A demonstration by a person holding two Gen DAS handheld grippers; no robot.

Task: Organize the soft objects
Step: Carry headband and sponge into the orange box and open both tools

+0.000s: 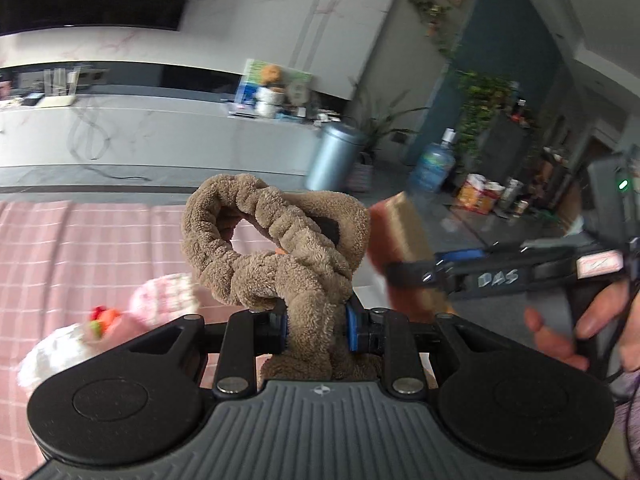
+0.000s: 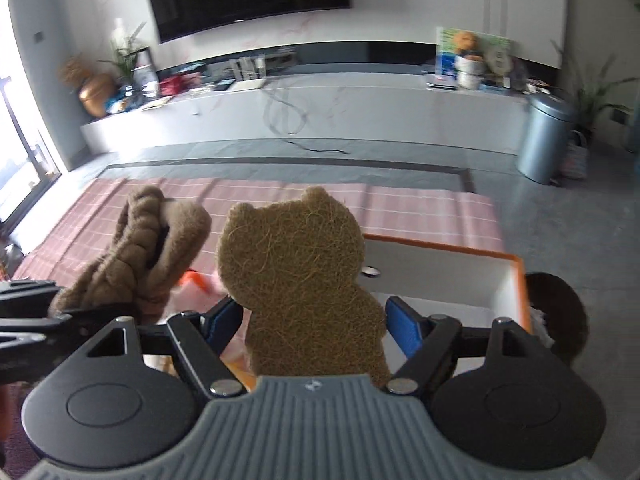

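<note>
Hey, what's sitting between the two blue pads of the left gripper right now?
In the left wrist view, the brown plush headband runs between the pads of the left gripper, pinched there, with its loop standing up above them.

Left gripper (image 1: 316,326) jaws narrowly clamped, right gripper (image 2: 316,322) jaws wide, both raised.

Handwritten pale letters — they read roughly "DAS" — stand on the black arm of the right gripper (image 1: 408,276), which reaches in from the right of the left tongs. A white sticker (image 1: 599,264) further back on that same arm carries a mark too blurred to read. The poster, the water jug's label and the packages beyond the tongs are also too blurred to read.
</note>
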